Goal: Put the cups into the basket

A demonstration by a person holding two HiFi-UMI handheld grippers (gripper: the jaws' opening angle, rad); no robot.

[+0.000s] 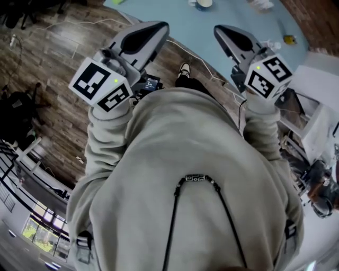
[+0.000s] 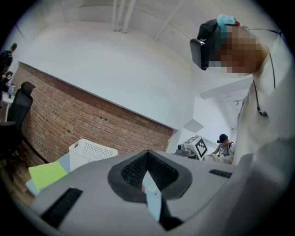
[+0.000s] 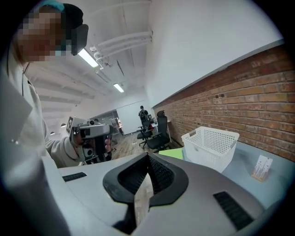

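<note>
Both grippers are held in front of my chest over a wood floor. My left gripper (image 1: 161,27) and right gripper (image 1: 218,29) both point toward a light blue table (image 1: 228,26). Each pair of jaws is pressed together with nothing between them. A white perforated basket (image 2: 92,152) stands on the table before a brick wall, well ahead of the left gripper (image 2: 147,154). The right gripper (image 3: 148,156) sees the same basket (image 3: 209,146) ahead to its right. A round cup-like thing (image 1: 204,3) sits at the table's top edge, too cut off to identify.
A green sheet (image 2: 46,174) lies on the table next to the basket. A small white card (image 3: 262,168) stands on the table at the right. Black office chairs (image 3: 159,131) stand beyond the table. Cables cross the floor (image 1: 53,95). Shelving and clutter (image 1: 312,132) lie at my right.
</note>
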